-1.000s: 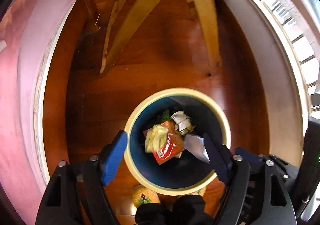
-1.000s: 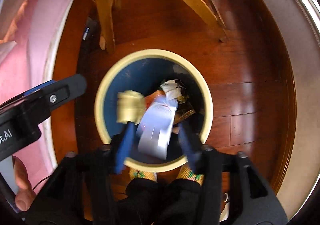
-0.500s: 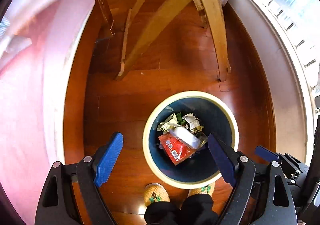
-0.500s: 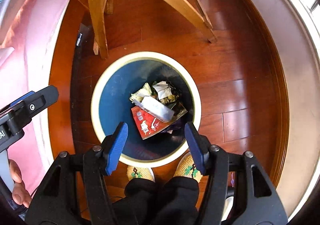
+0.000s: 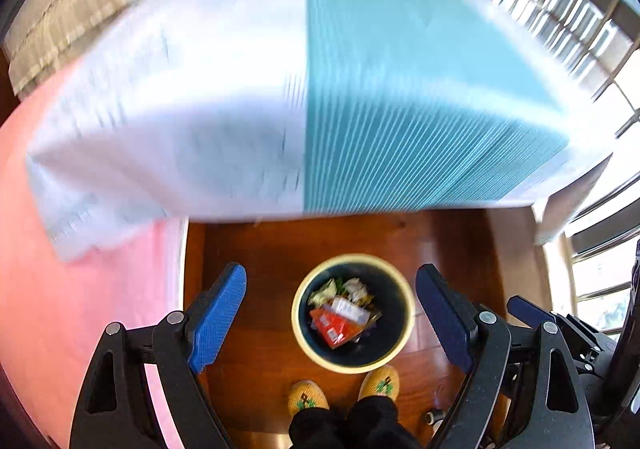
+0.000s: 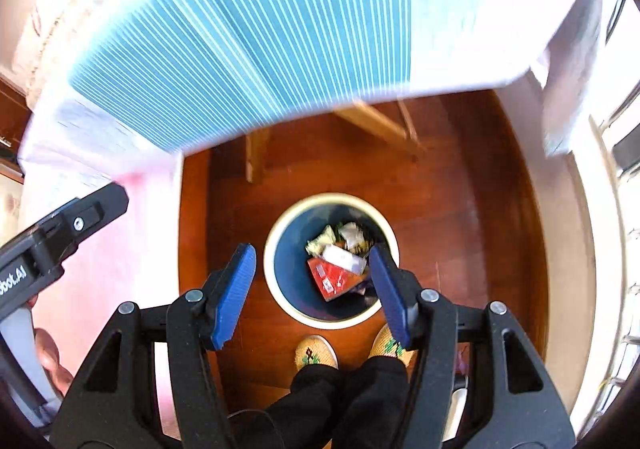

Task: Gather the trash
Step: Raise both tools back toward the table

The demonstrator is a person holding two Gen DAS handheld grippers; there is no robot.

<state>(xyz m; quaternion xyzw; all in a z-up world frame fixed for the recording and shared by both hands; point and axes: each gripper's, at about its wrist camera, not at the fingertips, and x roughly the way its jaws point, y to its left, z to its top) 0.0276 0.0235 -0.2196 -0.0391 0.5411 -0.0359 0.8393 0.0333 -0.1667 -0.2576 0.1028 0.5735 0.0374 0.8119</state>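
The left gripper hangs high over the floor with its blue-padded fingers spread wide apart and nothing between them; the right gripper is likewise open and empty, its pads apart. Directly below both sits the round trash bin, cream-rimmed and dark blue inside, standing on the wooden floor. The trash lies in its bottom: a red wrapper, a white packet across it, and crumpled pale and greenish scraps beside them. The person's yellow patterned slippers stand just beside the bin's near rim, under dark trouser legs. Above, a tabletop covered by a cloth, half white and half blue-striped, fills the upper part of each view, motion-blurred, and hides most of what lies beyond; wooden legs show beneath its edge in the right wrist view. A pink surface lies to the left and a window grille to the right. The left gripper's black body enters the right wrist view at the left edge. Compared with a second ago, when wrappers were dropping between the fingers just above the rim, both grippers have risen well clear, the bin appears much smaller, and the trash has settled inside.
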